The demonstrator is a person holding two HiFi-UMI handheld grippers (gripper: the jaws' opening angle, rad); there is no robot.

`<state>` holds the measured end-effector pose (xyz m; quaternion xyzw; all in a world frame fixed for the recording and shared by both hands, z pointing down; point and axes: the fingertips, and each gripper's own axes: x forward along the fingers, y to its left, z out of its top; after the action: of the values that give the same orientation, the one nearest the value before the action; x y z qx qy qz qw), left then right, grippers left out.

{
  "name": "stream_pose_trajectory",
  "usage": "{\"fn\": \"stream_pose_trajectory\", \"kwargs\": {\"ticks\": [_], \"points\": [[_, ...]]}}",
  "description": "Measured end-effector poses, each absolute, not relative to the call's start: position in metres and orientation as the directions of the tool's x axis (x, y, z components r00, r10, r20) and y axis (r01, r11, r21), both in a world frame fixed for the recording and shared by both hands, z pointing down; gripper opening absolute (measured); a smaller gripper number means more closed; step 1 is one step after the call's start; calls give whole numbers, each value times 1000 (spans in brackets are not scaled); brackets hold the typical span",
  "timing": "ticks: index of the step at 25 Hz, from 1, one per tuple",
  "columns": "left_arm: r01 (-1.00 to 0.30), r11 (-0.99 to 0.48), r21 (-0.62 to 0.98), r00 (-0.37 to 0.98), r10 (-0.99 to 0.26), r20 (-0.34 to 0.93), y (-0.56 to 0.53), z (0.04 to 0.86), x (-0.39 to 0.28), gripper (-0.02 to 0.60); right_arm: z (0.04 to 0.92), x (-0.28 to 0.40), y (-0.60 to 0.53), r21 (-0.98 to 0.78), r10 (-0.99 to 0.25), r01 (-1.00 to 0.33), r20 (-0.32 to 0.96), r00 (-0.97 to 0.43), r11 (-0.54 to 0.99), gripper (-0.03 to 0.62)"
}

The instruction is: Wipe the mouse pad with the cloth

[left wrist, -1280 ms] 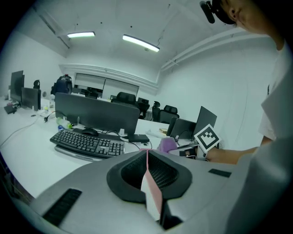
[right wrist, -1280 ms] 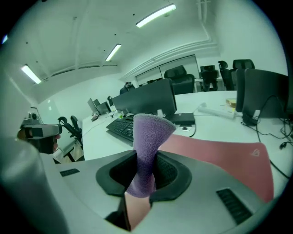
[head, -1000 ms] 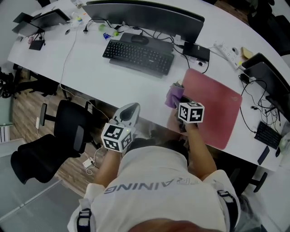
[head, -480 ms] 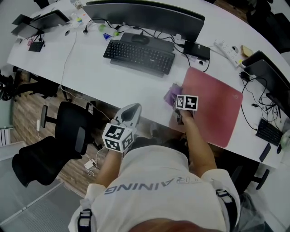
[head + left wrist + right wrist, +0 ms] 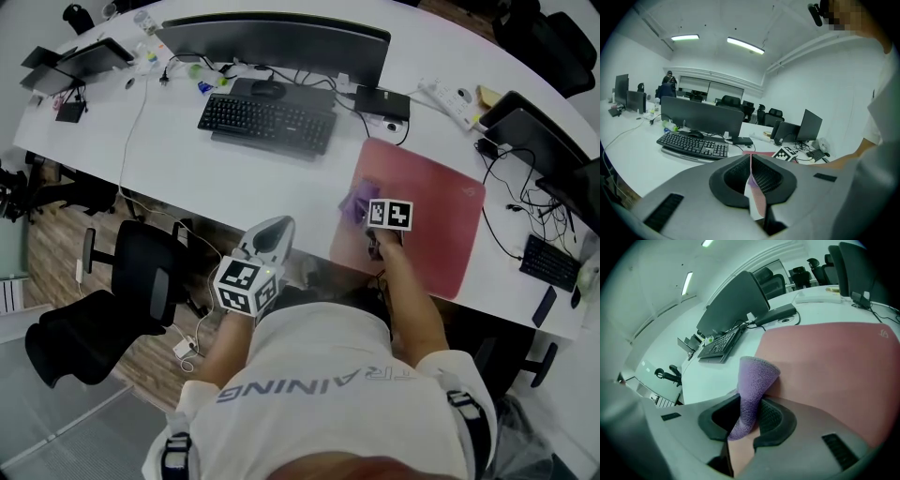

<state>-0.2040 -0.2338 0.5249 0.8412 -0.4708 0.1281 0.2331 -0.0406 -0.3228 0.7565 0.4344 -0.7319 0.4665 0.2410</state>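
Note:
A red mouse pad (image 5: 422, 211) lies on the white desk (image 5: 187, 159), right of the keyboard; it also fills the right gripper view (image 5: 834, 362). My right gripper (image 5: 367, 220) is shut on a purple cloth (image 5: 355, 203) over the pad's left edge. In the right gripper view the purple cloth (image 5: 754, 385) stands up between the jaws (image 5: 749, 420), its end touching the pad's near left part. My left gripper (image 5: 267, 239) hangs off the desk's front edge, shut with nothing in it (image 5: 751, 176).
A black keyboard (image 5: 265, 123) and a wide monitor (image 5: 281, 42) stand at the desk's back. A power strip (image 5: 448, 101), cables and a second keyboard (image 5: 548, 262) lie around the pad's right side. A black office chair (image 5: 103, 300) stands on the floor at left.
My right gripper with the cloth has slid toward the pad's near left edge. The left gripper has stayed put.

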Motion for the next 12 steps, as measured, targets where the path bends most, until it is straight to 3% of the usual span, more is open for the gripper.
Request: {"fn": "stream_pose_trajectory", "kwargs": {"ticks": [12], "points": [[-833, -488, 262, 554, -727, 406, -214, 509, -89, 32, 756, 86, -291, -481, -426, -865, 759, -492, 143, 106]]}}
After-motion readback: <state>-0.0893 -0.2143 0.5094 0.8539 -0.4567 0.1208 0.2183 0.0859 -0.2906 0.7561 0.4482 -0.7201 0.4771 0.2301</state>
